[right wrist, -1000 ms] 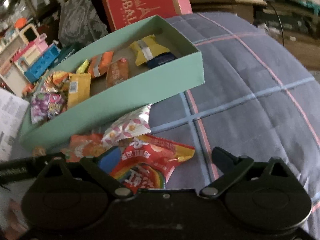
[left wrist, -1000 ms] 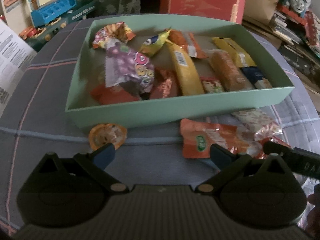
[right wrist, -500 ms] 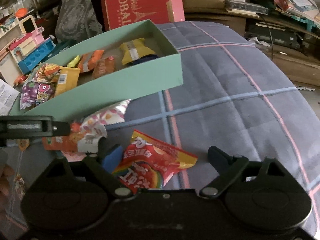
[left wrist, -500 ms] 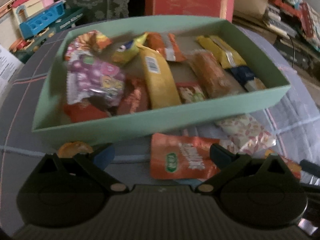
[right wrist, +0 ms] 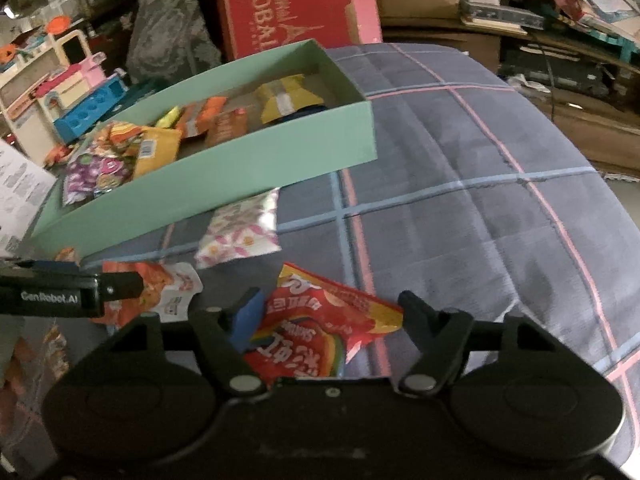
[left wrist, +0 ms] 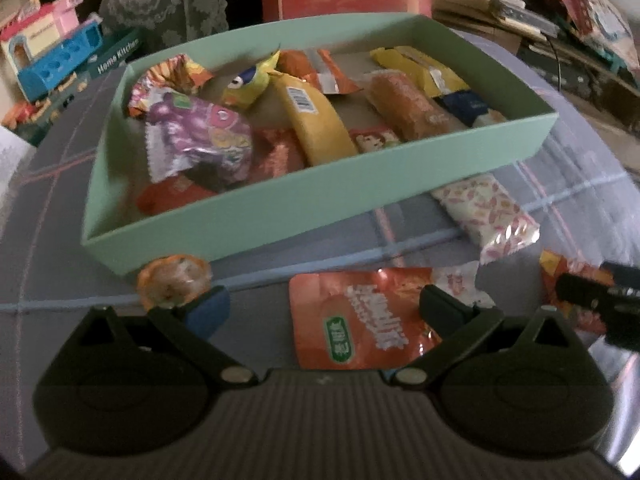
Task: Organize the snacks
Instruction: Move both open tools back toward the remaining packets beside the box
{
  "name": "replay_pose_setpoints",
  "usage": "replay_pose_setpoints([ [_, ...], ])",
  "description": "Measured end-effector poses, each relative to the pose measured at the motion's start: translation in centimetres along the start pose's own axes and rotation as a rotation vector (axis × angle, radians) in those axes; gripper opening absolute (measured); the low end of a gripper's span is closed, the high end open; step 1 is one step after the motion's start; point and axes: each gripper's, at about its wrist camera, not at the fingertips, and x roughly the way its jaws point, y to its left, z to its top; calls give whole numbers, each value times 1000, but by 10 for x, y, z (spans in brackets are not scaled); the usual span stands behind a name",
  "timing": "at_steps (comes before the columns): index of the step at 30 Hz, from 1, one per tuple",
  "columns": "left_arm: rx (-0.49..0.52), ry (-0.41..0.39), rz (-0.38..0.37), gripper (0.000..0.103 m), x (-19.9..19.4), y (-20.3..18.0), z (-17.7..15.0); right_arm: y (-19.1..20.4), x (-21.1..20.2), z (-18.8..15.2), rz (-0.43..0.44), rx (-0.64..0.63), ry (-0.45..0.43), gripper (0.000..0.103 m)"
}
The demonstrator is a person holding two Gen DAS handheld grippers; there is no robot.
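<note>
Only partly showing, the red rainbow packet is lying on the plaid quilt between the right hand-held gripper, whose jaws have been closing without yet pinching it. The left hand-held gripper is gaping over the orange pouch, near the green box.

- The left gripper, a black two-finger tool with one blue-padded finger, points steeply downward with its jaws spread wide and nothing pressed between them.
- The right gripper, black with the same blue pad on its left finger, also tilts downward; its jaws have just been closing and stand partly apart.
- Each gripper's tip shows at the edge of the other's view, so the two work close side by side.
- Neither hand holding them can be made out clearly.
</note>
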Motion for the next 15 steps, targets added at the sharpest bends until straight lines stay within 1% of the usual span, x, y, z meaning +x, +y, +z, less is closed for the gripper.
replay_pose_setpoints([
  [2, 14, -4, 17, 103, -5, 8, -5, 4, -2, -3, 35, -24, -7, 70],
  [4, 8, 0, 33, 103, -10, 19, -10, 7, -3, -6, 70, -49, -12, 70],
  [7, -48, 16, 53, 103, -16, 38, -15, 15, -2, -9, 107, -78, -6, 70],
  [9, -68, 13, 56, 103, -21, 47, -19, 17, -2, -9, 107, -78, -5, 71],
  [11, -51, 16, 45, 103, -26, 48, -24, 16, -1, -7, 103, -58, 0, 74],
  [13, -32, 32, 28, 103, -30, 47, -29, 14, -2, -7, 87, -50, -1, 74],
  [15, -44, 47, 13, 103, -32, 46, -33, 9, -3, -7, 66, -32, -1, 74],
])
